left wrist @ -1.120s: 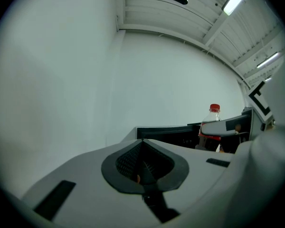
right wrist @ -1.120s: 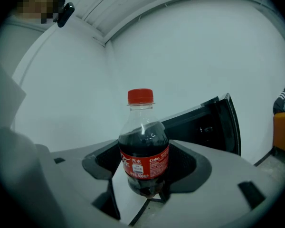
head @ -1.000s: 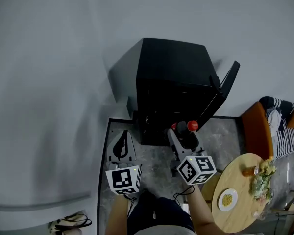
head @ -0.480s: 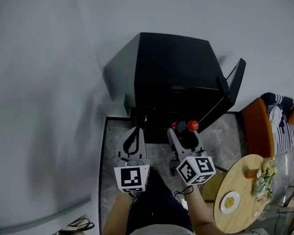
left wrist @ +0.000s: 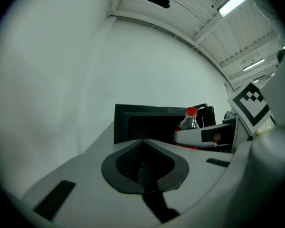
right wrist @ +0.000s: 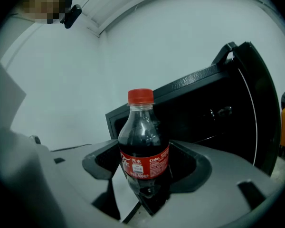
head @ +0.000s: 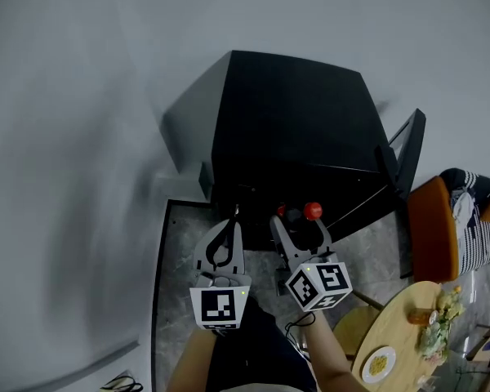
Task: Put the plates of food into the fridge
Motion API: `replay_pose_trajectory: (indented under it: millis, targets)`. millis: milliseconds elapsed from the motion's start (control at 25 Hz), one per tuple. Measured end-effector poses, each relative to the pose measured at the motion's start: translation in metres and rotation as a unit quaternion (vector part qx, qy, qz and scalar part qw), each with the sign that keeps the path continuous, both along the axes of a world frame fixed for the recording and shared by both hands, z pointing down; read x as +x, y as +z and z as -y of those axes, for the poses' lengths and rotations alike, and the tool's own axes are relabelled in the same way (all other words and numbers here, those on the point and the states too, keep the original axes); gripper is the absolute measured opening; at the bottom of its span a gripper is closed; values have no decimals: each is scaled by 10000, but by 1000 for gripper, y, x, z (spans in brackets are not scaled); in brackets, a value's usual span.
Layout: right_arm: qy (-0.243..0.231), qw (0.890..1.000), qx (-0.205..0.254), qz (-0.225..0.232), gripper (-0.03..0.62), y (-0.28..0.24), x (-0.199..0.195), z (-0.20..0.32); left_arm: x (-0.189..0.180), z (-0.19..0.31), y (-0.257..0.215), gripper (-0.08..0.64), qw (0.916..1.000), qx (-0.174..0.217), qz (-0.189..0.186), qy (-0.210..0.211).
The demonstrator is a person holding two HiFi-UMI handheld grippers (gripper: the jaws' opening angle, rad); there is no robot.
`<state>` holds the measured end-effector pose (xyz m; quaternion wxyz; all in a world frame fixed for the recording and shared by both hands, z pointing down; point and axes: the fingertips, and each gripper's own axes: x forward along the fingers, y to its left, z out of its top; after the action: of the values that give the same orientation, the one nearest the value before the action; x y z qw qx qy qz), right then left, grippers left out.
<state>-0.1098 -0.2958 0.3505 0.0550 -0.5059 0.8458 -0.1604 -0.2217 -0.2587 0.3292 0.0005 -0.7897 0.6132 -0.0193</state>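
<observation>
A black fridge [head: 294, 129] stands against the wall with its door [head: 402, 158] swung open to the right. My right gripper [head: 298, 220] is shut on a cola bottle [head: 310, 212] with a red cap, held upright just in front of the fridge opening. In the right gripper view the bottle [right wrist: 143, 146] stands between the jaws, with the fridge [right wrist: 199, 108] behind it. My left gripper [head: 231, 224] is shut with nothing in it, side by side with the right one. A plate of yellow food [head: 378, 363] lies on the round wooden table [head: 404, 333] at the lower right.
An orange chair [head: 429, 231] with a striped cushion [head: 472, 219] stands right of the fridge door. Flowers [head: 437, 327] and a small orange item [head: 416, 317] are on the table. The floor [head: 175, 260] is grey stone. A white wall lies to the left.
Both grippers have come nearer to the fridge. My left gripper has moved right and forward, now level with the right one. The bottle stays in the right gripper.
</observation>
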Motion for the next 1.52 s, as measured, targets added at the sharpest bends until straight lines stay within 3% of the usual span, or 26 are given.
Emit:
replay_pose_trajectory:
  millis: [200, 360, 680, 960, 1200, 1520]
  targets:
    - [-48, 9999, 65, -148, 298, 35, -1, 25, 10, 18, 45, 8, 9998, -69, -129, 128]
    - [-39, 9995, 174, -279, 298, 63, -1, 46, 9, 36, 83, 8, 9998, -153, 123, 24]
    - [-139, 9986, 386, -325, 298, 121, -5, 90, 13, 63, 152, 8, 9994, -283, 161, -86]
    - [-406, 9970, 485, -445, 298, 146, -17, 122, 25, 83, 192, 8, 9989, -474, -17, 65]
    - [-618, 9960, 354, -537, 298, 161, -24, 139, 36, 87, 214, 8, 9991, -356, -177, 157]
    - [-726, 9920, 519, -893, 298, 176, -32, 153, 36, 85, 249, 8, 9996, -170, -175, 115]
